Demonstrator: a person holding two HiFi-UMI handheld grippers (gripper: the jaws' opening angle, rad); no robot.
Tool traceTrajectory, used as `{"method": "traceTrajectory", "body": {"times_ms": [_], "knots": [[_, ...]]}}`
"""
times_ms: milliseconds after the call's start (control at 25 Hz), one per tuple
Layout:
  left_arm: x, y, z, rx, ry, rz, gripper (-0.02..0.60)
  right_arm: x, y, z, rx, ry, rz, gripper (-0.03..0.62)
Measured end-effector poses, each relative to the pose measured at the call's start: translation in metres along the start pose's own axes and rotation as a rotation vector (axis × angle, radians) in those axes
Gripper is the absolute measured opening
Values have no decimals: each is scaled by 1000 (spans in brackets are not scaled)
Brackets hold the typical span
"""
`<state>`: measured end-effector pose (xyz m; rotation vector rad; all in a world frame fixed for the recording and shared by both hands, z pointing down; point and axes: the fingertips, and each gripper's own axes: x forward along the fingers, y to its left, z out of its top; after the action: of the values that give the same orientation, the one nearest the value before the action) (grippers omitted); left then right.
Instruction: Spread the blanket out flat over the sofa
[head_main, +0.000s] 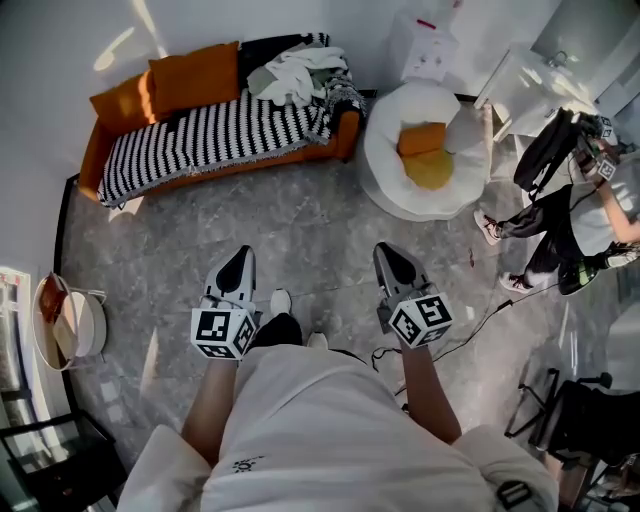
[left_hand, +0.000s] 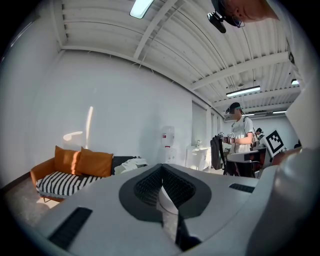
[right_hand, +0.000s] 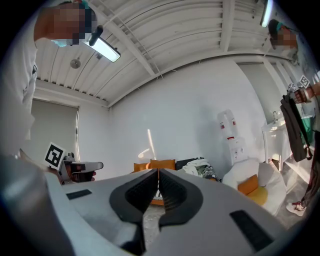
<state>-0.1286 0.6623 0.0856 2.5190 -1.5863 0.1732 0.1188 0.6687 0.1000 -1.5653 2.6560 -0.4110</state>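
Observation:
An orange sofa (head_main: 345, 132) stands against the far wall with a black-and-white striped cover (head_main: 215, 138) on its seat. A crumpled blanket (head_main: 297, 70) lies bunched at the sofa's right end, and shows pale in the left gripper view (left_hand: 129, 164) and in the right gripper view (right_hand: 200, 167). My left gripper (head_main: 238, 262) and right gripper (head_main: 389, 256) are held side by side over the floor, well short of the sofa. Both are shut with nothing between the jaws.
A white beanbag chair (head_main: 428, 150) with orange and yellow cushions sits right of the sofa. A person (head_main: 580, 215) stands at the right by a white table (head_main: 520, 85). A round side table (head_main: 68, 322) is at the left. Cables trail on the grey floor (head_main: 300, 240).

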Motion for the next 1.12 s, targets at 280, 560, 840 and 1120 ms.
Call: {"method": "traceTrajectory", "body": {"times_ms": [280,560,840,1120], "knots": [[34,12,-1,-4,-3,-25,18,20,-14,2,-4,3,-32,26],[102,42,10,-7,4,-82,18,74,-45,13,4,9,-81,26],[173,81,34,26,3,-126,18,141,-62,29,5,1,-103,25],[240,127,50,33,21,-168,18,223,-67,45,-17,2,-101,26]]}}
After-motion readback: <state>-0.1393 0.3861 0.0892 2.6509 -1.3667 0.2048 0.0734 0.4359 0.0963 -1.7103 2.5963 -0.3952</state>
